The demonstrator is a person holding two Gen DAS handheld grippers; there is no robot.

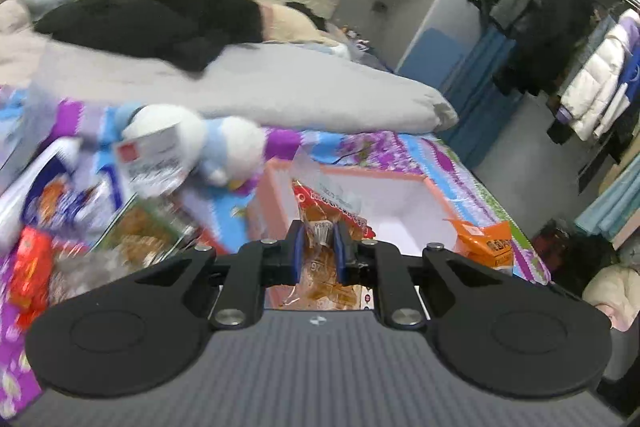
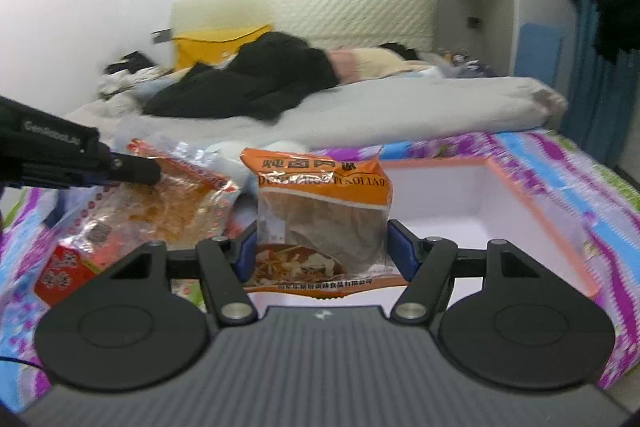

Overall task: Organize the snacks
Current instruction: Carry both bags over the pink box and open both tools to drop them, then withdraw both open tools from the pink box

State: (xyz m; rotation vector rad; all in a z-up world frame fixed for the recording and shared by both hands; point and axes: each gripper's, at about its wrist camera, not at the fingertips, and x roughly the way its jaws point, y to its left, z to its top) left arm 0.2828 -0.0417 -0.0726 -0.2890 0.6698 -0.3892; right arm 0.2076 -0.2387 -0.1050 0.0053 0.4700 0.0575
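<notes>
Item: two snack packets being carried to the box [image 2: 532,187] on the bed. The left gripper [image 1: 318,247] is pinching a clear red-printed packet [image 1: 324,211], jaws nearly together; the right gripper [image 2: 322,251] is clamping an orange packet [image 2: 320,203] across its width, jaws fairly wide. Handling advice: each packet wants lowering well inside the box walls before release, one after the other, keeping grips firm on the slippery film.
</notes>
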